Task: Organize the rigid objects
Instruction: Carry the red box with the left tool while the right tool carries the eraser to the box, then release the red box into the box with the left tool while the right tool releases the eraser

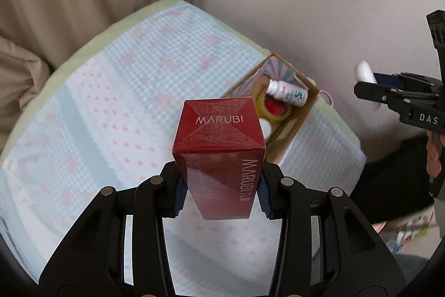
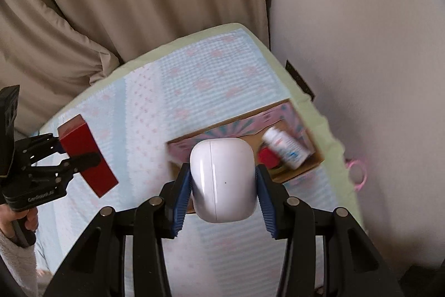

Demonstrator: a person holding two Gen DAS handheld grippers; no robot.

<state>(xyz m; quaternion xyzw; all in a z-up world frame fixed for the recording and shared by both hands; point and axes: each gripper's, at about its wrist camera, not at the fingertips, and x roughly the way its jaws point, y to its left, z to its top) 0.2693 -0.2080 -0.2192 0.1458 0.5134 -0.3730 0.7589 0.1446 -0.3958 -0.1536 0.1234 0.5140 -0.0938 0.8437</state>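
A checked cloth [image 1: 116, 91] covers the bed; near its right edge sits an open tray [image 2: 311, 166] already holding a bottle [image 2: 286, 148] and tape [image 1: 274, 109]. The left gripper [image 1: 219, 189] clamps a glossy red box [image 1: 219, 146] over mid-cloth, while the right gripper [image 2: 222, 185] pinches a smooth white case [image 2: 222, 180] above the tray, probably both bound for it.

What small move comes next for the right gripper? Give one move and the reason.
Probably carry the white case forward over the open cardboard box and lower it in. The right gripper is shut on the case just short of the box, which already holds a white bottle and a tape roll.
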